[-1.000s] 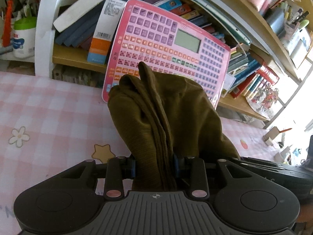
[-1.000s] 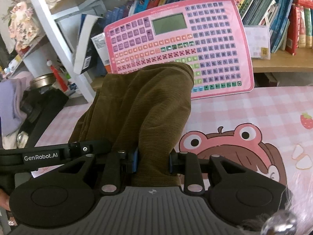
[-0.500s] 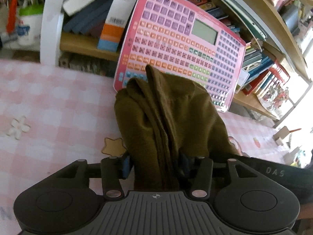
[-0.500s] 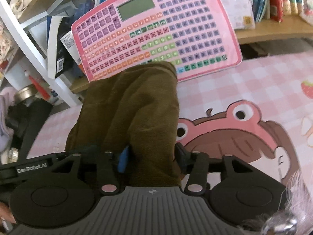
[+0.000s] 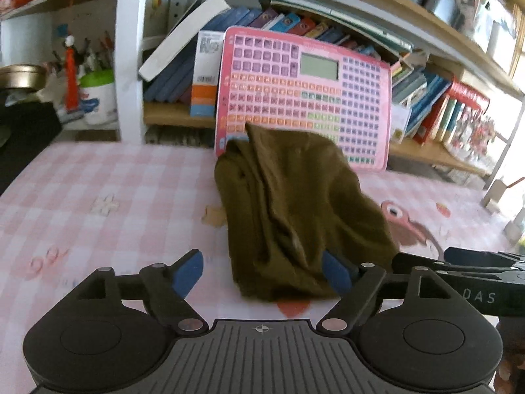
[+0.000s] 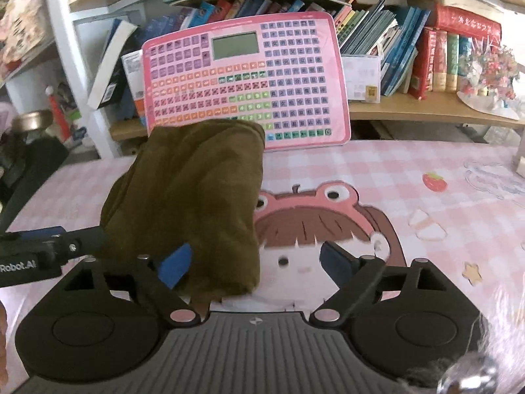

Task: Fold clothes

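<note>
Left wrist view: olive-brown garment (image 5: pixel 295 210) lies bunched on the pink checked bench (image 5: pixel 98 197), just ahead of the left claw (image 5: pixel 261 271), whose jaws have just been opening and stand apart. Right claw (image 6: pixel 256 262) likewise, cloth at its left pad. Soft, limp, light; grip a folded edge.

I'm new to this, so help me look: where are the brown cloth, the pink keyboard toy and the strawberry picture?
brown cloth (image 6: pixel 197 197), right wrist view, middle of the fold
pink keyboard toy (image 6: pixel 279 75), right wrist view, its keys
strawberry picture (image 6: pixel 434 180), right wrist view, red body
</note>
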